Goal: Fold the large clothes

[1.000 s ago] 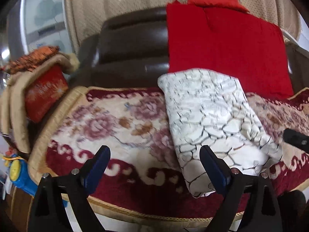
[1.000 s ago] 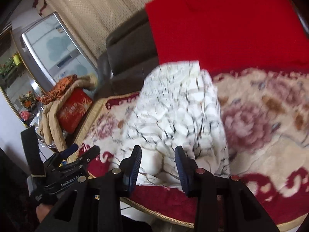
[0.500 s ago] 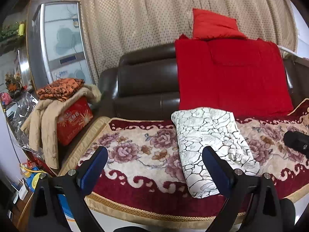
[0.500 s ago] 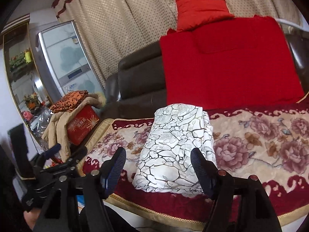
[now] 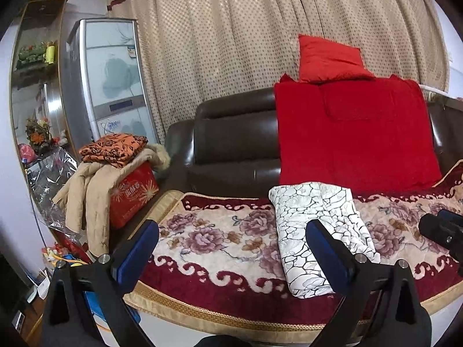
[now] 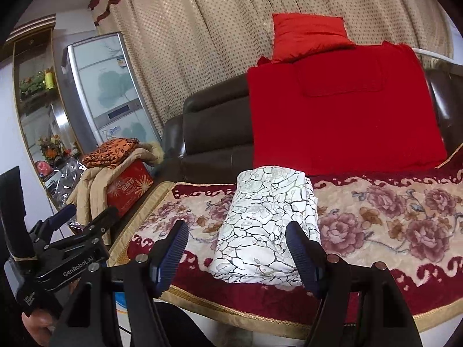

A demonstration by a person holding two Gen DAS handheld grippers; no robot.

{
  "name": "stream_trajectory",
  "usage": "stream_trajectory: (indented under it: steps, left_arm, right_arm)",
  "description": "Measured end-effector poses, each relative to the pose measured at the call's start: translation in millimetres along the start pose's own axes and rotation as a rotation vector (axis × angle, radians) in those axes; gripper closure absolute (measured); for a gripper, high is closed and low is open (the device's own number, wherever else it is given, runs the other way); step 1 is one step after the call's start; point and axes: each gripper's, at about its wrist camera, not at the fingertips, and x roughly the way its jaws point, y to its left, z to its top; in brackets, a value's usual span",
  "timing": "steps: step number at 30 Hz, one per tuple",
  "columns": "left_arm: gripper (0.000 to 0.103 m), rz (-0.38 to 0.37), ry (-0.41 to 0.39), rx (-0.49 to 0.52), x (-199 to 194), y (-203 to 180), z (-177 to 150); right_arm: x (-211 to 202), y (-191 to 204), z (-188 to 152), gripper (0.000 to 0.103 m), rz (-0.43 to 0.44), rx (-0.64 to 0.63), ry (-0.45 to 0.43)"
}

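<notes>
- Left wrist view: the left gripper [image 5: 231, 248] has its jaws spread and opening wider, with nothing between them. The folded white garment [image 5: 315, 231] lies on the floral sofa cover [image 5: 220, 231].
- Right wrist view: the right gripper [image 6: 237, 248] stands empty, jaws apart, above the same garment [image 6: 269, 225], just below the red blanket [image 6: 341, 110].

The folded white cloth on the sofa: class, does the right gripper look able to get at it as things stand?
Probably yes. The right gripper is open and empty, pointing at the folded white cloth, which lies uncovered on the floral cover. Nothing stands between them.
</notes>
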Motion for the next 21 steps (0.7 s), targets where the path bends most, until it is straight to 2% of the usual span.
stream_trajectory:
  steps: [21]
  left_arm:
    - [0.002,0.057,-0.035,-0.037,-49,31,9]
  right_arm:
    - [-38,35,-9,0.03,0.008,-0.031,0.003]
